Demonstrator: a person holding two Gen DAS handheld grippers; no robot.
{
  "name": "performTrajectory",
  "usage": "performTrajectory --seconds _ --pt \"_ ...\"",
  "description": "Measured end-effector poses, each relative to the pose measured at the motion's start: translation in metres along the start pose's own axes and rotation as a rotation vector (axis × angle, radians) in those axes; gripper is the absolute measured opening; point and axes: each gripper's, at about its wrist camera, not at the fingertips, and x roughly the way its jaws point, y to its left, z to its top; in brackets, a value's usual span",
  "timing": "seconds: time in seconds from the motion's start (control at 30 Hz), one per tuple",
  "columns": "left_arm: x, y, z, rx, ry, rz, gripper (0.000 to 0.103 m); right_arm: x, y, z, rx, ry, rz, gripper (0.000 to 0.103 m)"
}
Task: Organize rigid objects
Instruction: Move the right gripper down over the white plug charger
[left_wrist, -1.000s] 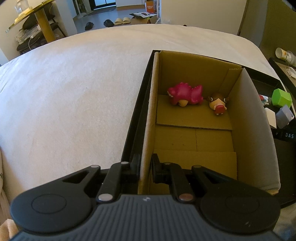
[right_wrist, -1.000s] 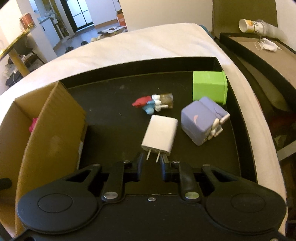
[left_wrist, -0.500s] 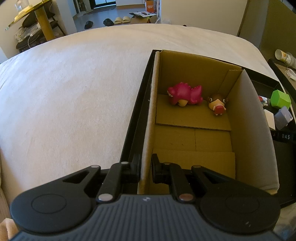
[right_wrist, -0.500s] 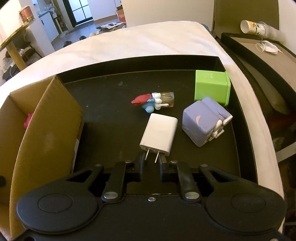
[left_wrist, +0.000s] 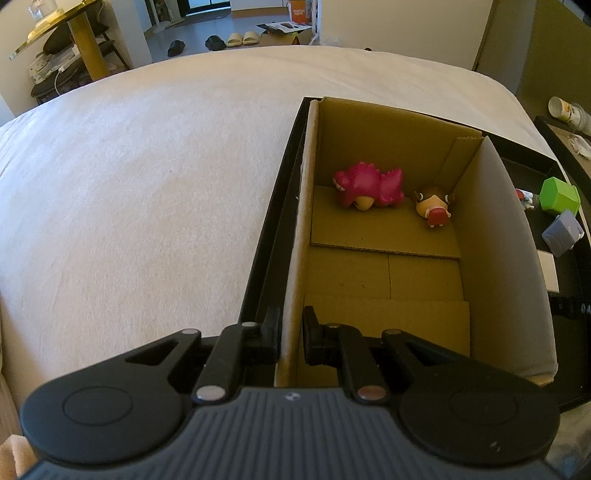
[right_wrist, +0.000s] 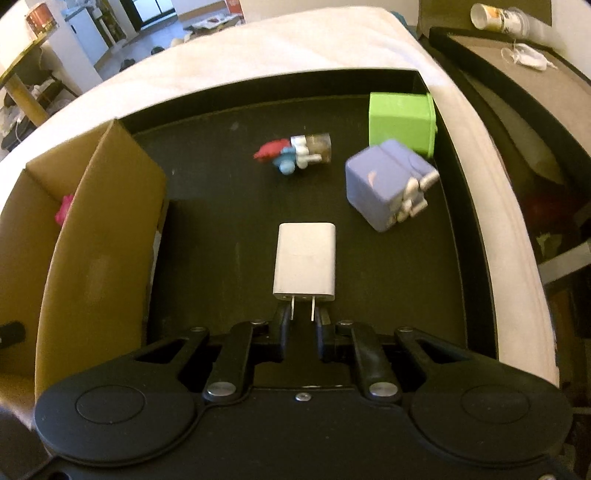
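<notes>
My left gripper is shut on the left wall of the open cardboard box. A pink toy and a small brown figure lie at the box's far end. In the right wrist view my right gripper is shut on the metal prongs of a white charger, which points straight away from the fingers over the black tray. A purple cube charger, a green cube and a red-and-blue figure lie further back in the tray.
The cardboard box stands inside the tray's left part. The tray rests on a white bed cover. To the right a dark side table carries a paper cup and a mask. A gold table stands far left.
The right gripper's jaws have closed onto the white charger's prongs, and the charger has swung from tilted to straight in line with the fingers. The left gripper has kept still on the box wall.
</notes>
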Motion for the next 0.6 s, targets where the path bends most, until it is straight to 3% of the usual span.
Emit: performTrajectory --seconds 0.43,0.5,0.6 --pt "0.0001 -0.0005 -0.0008 -0.002 -0.002 -0.002 0.011 -0.0070 -0.0026 -0.0111 -0.001 0.128 0.001 0.014" --pt "-0.0001 -0.0005 -0.0010 -0.002 -0.002 -0.003 0.011 -0.0075 -0.0018 -0.0109 0.000 0.134 -0.008 0.018" --pt "-0.0002 -0.0004 -0.0011 -0.002 -0.002 -0.003 0.011 -0.0095 0.0033 -0.0106 -0.033 0.117 -0.019 0.048"
